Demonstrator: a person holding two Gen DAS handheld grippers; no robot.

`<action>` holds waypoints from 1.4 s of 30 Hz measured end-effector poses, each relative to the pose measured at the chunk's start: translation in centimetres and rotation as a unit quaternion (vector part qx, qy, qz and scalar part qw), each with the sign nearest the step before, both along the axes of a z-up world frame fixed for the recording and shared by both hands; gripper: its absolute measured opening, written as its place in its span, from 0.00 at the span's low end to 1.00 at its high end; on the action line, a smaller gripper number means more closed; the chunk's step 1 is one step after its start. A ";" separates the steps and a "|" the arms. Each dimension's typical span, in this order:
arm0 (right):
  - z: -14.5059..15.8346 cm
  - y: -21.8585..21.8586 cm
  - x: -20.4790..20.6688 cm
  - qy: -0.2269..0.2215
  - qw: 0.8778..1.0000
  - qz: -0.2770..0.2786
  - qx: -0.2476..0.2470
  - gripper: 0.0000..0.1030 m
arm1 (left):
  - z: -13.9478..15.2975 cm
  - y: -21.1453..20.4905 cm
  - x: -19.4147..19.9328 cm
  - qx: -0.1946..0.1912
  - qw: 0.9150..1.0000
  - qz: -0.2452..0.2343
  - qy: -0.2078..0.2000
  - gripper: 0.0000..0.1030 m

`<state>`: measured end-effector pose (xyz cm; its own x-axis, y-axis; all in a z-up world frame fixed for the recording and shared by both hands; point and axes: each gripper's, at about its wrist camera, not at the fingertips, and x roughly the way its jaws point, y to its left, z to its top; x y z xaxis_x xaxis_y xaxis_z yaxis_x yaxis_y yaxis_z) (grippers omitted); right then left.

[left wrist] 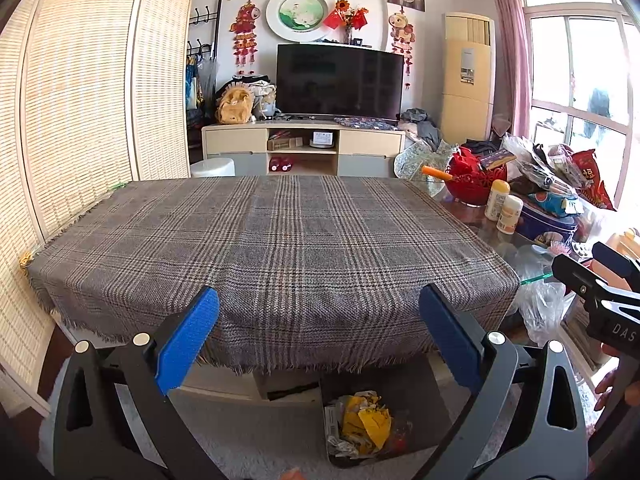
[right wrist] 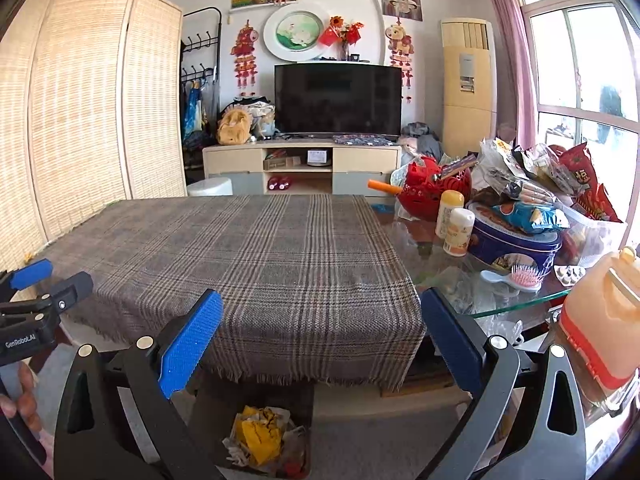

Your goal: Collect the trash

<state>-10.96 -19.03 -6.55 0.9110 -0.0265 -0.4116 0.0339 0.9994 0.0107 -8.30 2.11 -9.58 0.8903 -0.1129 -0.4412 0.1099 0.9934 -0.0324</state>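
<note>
Trash: crumpled yellow and white paper (left wrist: 362, 426) is lying in the bin (left wrist: 424, 396) on the floor, just below the near edge of the table; this placing lets you drop things straight down from the edge.
Left gripper (left wrist: 319, 312): you are holding it wide, with nothing between the blue pads (left wrist: 188, 338); it is hovering over the near edge of the plaid cloth (left wrist: 272, 240), pointing across the table.
Right gripper (right wrist: 322, 316): you are also holding it wide and empty, beside the left one, nearer to the glass part of the table (right wrist: 516, 306).
Cloth area: no loose trash is showing on the plaid cloth in either view, so this part seems finished.
Clutter on glass: snack bags (right wrist: 584, 184), a blue biscuit tin (right wrist: 516, 244), two small bottles (right wrist: 458, 232) and a pink hairbrush (right wrist: 520, 276) are standing together at the right; I cannot tell which of them counts as trash.
Judgement: the task is looking almost done, or you are waiting with both tongs ready for the next piece.
</note>
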 end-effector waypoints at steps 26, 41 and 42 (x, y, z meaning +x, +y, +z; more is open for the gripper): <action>0.0 -2.2 0.2 0.006 0.999 -0.027 0.044 0.97 | 0.2 0.8 0.3 -0.012 1.000 0.013 -0.001 0.92; -0.3 -1.9 0.4 0.015 0.999 -0.021 0.047 0.97 | 0.3 1.0 0.1 -0.011 1.000 0.015 -0.006 0.92; -0.3 -1.8 0.4 0.017 0.999 -0.020 0.044 0.97 | 0.3 1.0 0.2 -0.010 1.000 0.015 -0.005 0.92</action>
<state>-10.54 -20.80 -6.87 0.8957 -0.0257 -0.4439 0.0765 0.9924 0.0968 -8.10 3.07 -9.28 0.8980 -0.0950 -0.4296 0.0804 0.9954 -0.0521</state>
